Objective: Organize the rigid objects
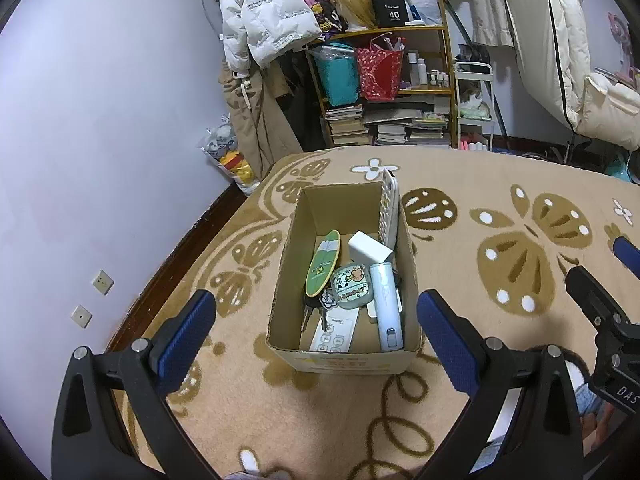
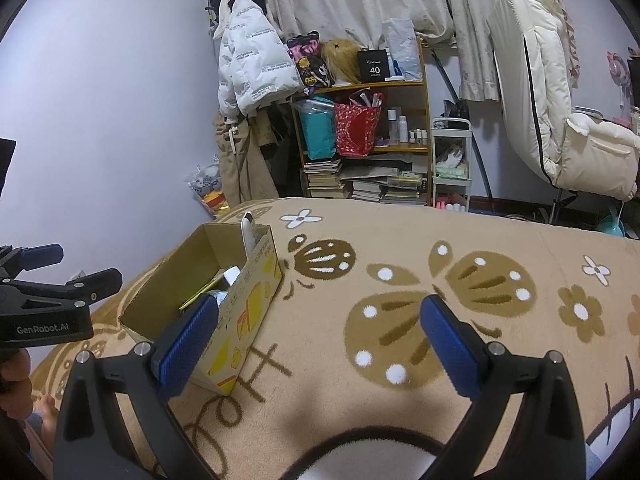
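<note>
An open cardboard box (image 1: 412, 280) stands on a patterned blanket. Inside lie a green surfboard-shaped item (image 1: 323, 267), a white block (image 1: 370, 249), a round cartoon case (image 1: 349, 285), keys (image 1: 314, 308), a white tube (image 1: 386, 304) and a white remote (image 1: 334, 334); a white perforated item (image 1: 390, 208) leans on its right wall. My left gripper (image 1: 316, 322) is open and empty, just in front of the box. My right gripper (image 2: 318, 330) is open and empty, to the right of the box (image 2: 248, 312), over the blanket.
The beige blanket with brown butterflies (image 2: 440, 300) covers the bed. A purple wall (image 1: 100, 120) lies to the left. A cluttered shelf (image 1: 384, 88) with books, bags and hanging coats stands behind. The right gripper shows at the left wrist view's right edge (image 1: 600, 304).
</note>
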